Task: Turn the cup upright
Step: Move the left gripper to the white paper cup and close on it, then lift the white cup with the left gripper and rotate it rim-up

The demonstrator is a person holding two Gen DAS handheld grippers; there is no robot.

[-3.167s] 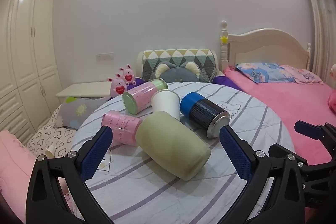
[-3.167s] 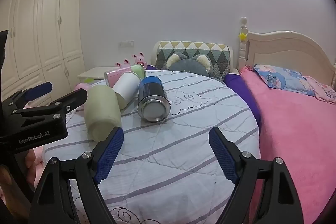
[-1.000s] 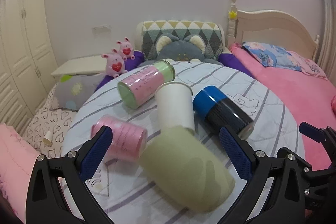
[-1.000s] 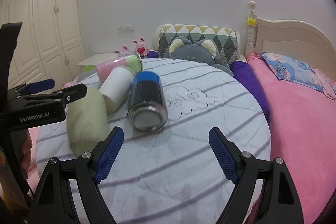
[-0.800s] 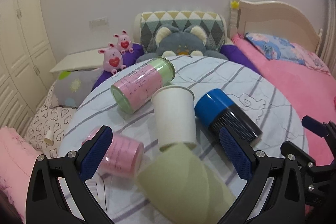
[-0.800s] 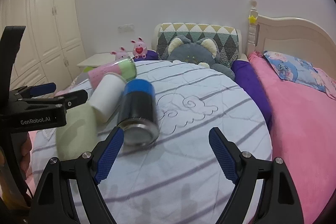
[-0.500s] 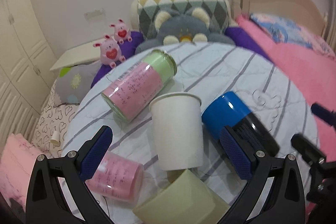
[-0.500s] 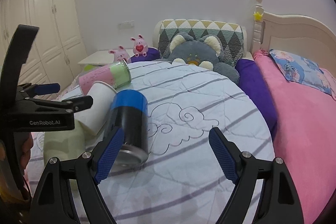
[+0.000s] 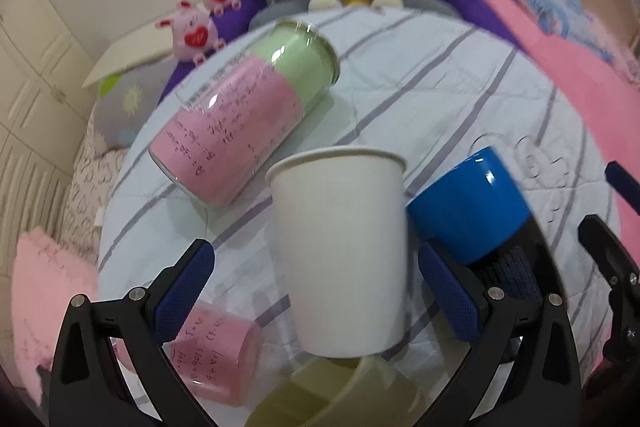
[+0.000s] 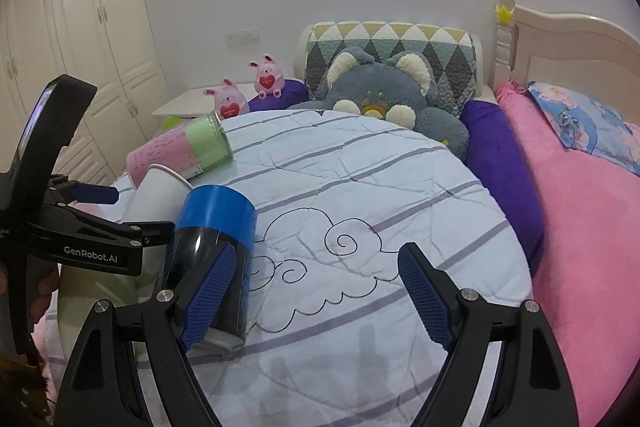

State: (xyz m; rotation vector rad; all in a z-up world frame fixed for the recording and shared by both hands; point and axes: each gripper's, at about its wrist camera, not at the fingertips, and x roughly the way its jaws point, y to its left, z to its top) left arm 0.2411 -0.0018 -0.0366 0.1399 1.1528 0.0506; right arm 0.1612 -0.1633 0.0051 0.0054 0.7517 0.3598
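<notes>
A white paper cup [image 9: 340,251] lies on its side on the round quilted table [image 9: 440,99], mouth facing away; it also shows in the right wrist view [image 10: 154,195]. My left gripper [image 9: 316,291] is open, its blue pads on either side of the cup, not touching it. A blue and black can [image 9: 472,215] lies just right of the cup, a pale green cup [image 9: 340,395] just below it. My right gripper [image 10: 312,295] is open and empty, its left pad beside the blue can [image 10: 212,247].
A pink and green tumbler [image 9: 248,123] lies behind the cup and a small pink cup [image 9: 212,355] at the near left. A grey plush [image 10: 384,99], pink toys [image 10: 228,99] and a pink bed [image 10: 592,211] surround the table.
My left gripper has moved forward and tilted down, so the white cup now lies between its pads. My right gripper has moved forward and right, past the blue can.
</notes>
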